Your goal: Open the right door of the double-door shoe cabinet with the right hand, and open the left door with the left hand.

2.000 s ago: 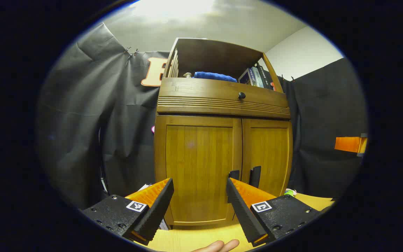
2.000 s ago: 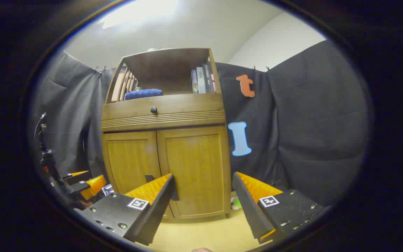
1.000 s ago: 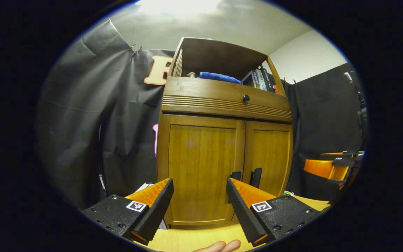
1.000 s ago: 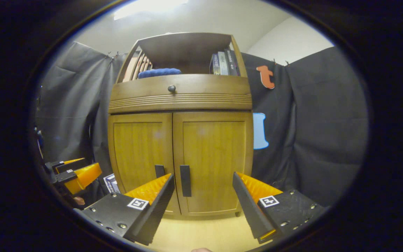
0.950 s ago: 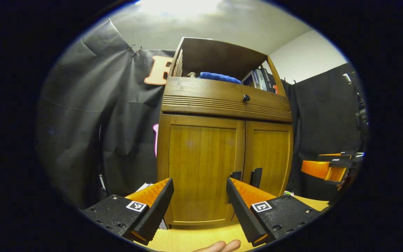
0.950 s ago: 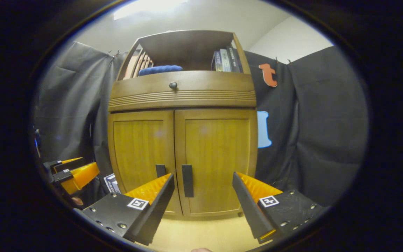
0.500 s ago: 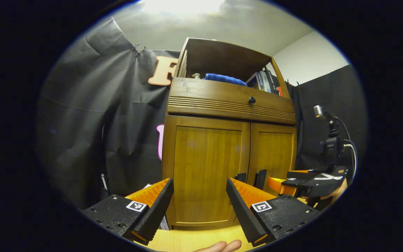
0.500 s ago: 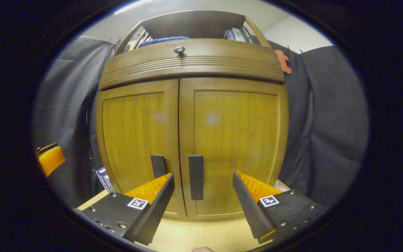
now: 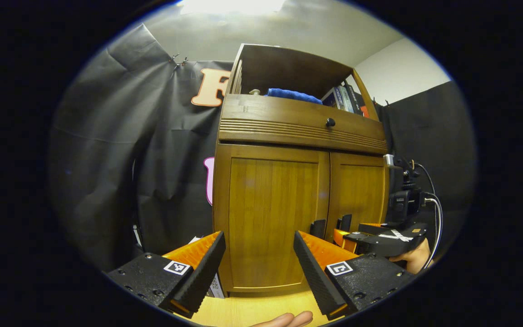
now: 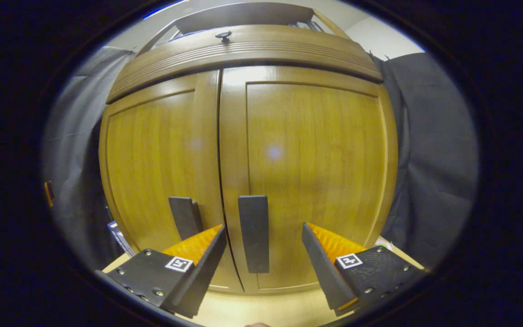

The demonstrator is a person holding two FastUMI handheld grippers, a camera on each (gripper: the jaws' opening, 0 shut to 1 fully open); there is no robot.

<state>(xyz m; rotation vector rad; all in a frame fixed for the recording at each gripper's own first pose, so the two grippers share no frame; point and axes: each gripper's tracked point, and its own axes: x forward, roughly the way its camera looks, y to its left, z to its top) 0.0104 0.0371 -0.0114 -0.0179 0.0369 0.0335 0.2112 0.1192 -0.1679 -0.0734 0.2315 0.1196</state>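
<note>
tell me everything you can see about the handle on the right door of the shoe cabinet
The right door handle is a flat, dark, upright bar, matte like plastic or painted wood, fixed low on the closed right door beside the centre seam. It sits between the open jaws of the right gripper, which looks clear of it. Its twin is on the left door.

Open claw [image 10: 261, 268] framing right door handle [image 10: 253, 234], doors closed

Recording booth staged as a home, black cloth walls [image 9: 107, 150], wooden shoe cabinet [image 9: 266, 213], books [image 9: 345, 97] and folded blue towel [image 9: 291, 94] on its shelf
</note>
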